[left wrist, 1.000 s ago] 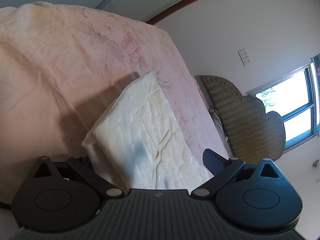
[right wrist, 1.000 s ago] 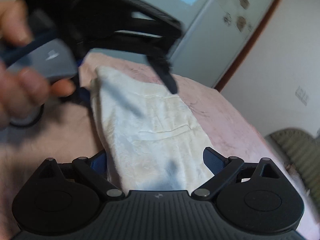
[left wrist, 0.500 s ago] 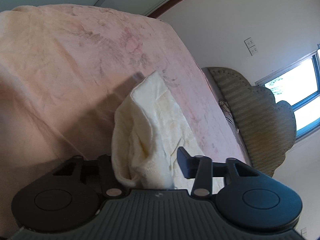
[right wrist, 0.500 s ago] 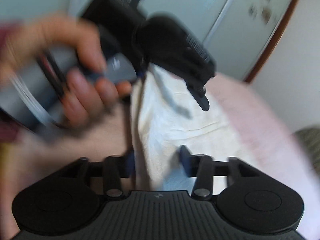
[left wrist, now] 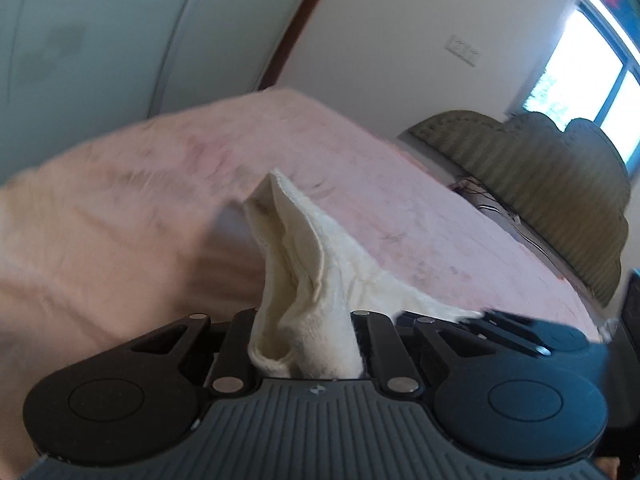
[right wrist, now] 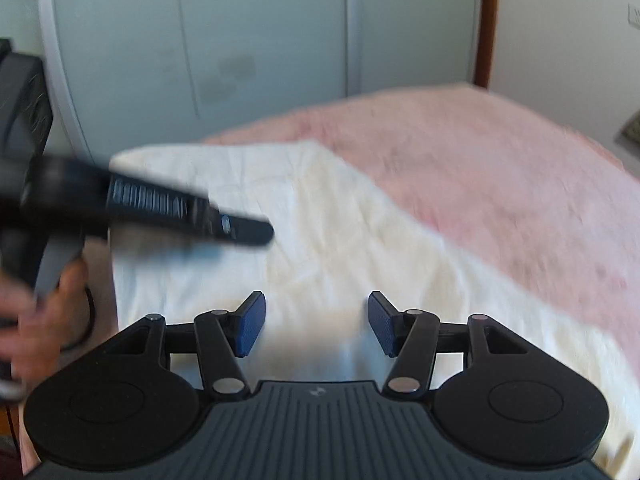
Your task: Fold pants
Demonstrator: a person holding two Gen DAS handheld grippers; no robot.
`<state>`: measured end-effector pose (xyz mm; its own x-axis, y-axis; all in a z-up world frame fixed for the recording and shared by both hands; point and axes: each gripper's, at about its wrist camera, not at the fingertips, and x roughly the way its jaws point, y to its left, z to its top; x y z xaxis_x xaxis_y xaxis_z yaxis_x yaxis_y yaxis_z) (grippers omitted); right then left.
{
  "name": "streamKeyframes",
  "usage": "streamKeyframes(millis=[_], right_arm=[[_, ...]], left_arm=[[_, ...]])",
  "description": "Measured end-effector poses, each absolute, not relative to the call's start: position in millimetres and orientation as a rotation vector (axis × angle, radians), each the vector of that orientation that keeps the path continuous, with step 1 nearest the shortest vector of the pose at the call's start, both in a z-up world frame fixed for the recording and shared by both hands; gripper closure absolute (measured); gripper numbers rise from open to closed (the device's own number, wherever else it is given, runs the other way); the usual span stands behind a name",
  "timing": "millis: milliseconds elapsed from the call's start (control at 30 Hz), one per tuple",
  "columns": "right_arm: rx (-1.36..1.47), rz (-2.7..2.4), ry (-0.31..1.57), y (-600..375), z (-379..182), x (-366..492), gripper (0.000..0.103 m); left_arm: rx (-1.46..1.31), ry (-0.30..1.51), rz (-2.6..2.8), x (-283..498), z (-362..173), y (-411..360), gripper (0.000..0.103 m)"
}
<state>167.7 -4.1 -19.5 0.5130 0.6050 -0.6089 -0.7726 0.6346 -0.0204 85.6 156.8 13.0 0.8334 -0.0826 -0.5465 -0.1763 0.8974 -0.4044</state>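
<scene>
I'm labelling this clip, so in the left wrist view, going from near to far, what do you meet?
Left gripper, shut on the cream pants → pink bedspread → olive striped headboard → wall sockets.

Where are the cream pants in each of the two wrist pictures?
Left wrist: cream pants at centre, bunched, pinched in the left hand-held gripper.
Right wrist: the pants lie spread at centre, beyond the right hand-held gripper, whose pads stand apart.
Shared landmark: the pink bed cover.
</scene>
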Motion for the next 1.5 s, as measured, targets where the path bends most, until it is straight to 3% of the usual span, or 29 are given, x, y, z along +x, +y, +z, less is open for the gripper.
streamKeyframes(millis=[500, 867, 1500], right_arm=[[-0.007, 0.885, 0.397, -140, 7, 136, 0.044], [0.04, 0.717, 0.36, -231, 9, 117, 0.044], [0.021, 0.555, 0.392, -304, 1, 90, 0.044]], left_arm=[[-0.146, 0.456, -0.237, 72, 77, -10, 0.081], [-0.017, 0.496, -0.408, 96, 60, -113, 0.07], [0.005, 0.579, -0.54, 105, 37, -207, 0.068]])
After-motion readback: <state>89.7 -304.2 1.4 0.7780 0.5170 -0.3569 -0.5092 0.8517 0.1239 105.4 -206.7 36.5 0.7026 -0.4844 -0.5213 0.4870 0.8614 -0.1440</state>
